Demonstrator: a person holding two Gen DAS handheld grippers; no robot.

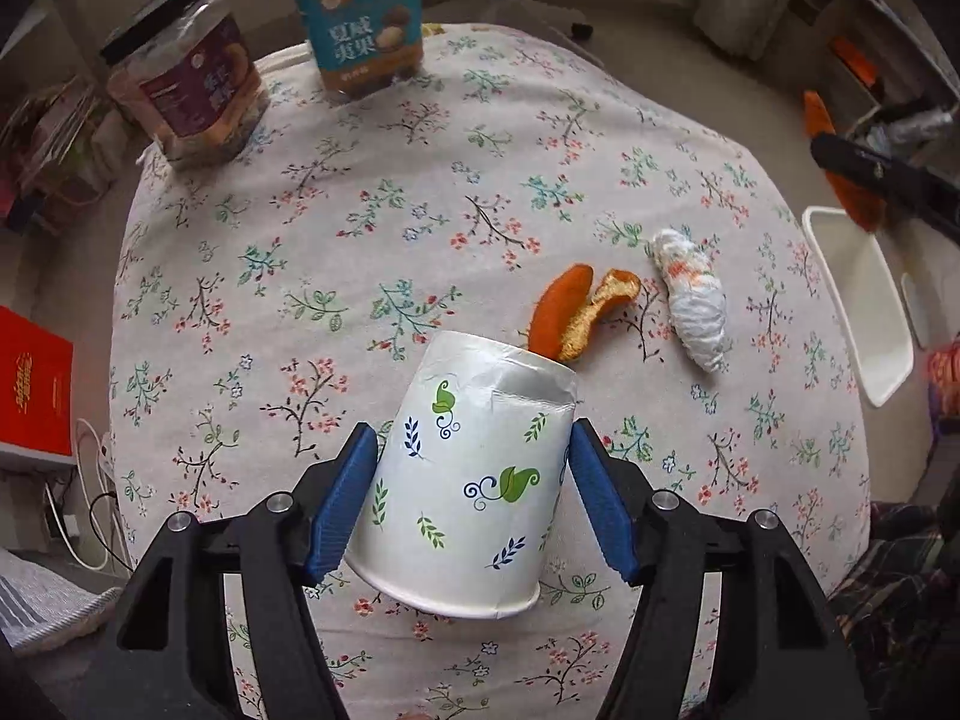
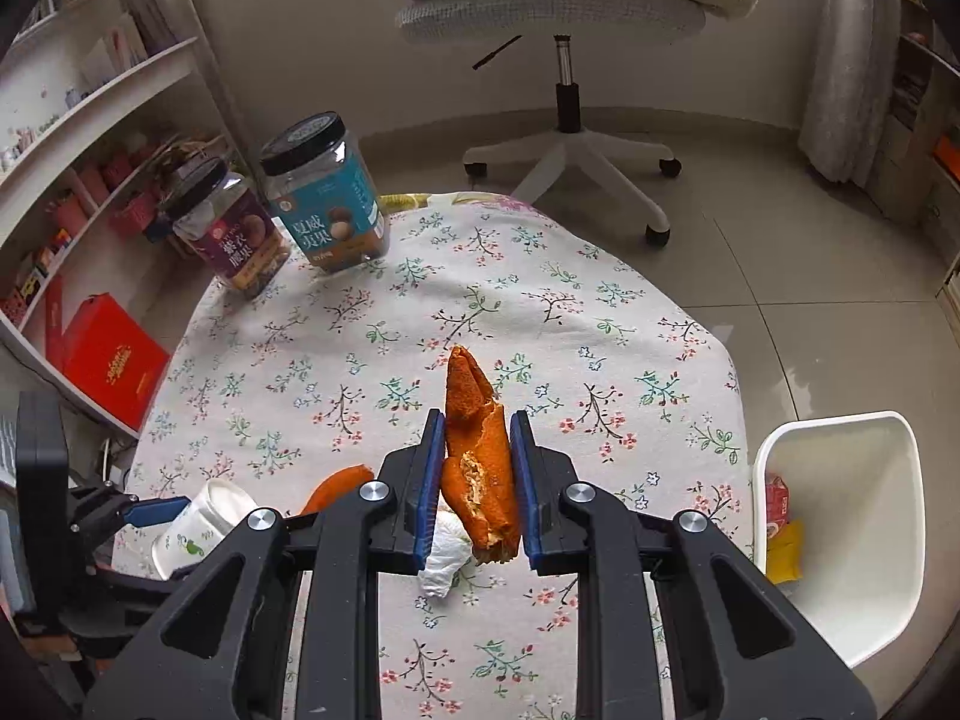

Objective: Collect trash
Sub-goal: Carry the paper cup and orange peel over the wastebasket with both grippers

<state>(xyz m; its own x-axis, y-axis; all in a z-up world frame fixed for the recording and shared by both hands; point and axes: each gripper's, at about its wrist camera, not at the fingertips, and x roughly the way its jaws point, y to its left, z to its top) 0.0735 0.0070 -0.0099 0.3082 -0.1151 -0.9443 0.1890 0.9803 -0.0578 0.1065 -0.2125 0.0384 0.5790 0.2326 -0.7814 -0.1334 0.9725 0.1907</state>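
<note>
We hold the left gripper (image 1: 474, 492) with its blue pads against both sides of the paper cup (image 1: 465, 474), which lies tipped on the floral tablecloth (image 1: 360, 240). Just beyond the cup's base lies an orange peel piece (image 1: 570, 312), and beside that a crumpled tissue (image 1: 690, 300). We hold the right gripper (image 2: 478, 480) above the tablecloth, its jaws pinching a second, long orange peel (image 2: 480, 456). The white bin (image 2: 852, 540) stands off the tablecloth's right edge. Two snack jars (image 2: 327, 198) stand at its far left corner.
</note>
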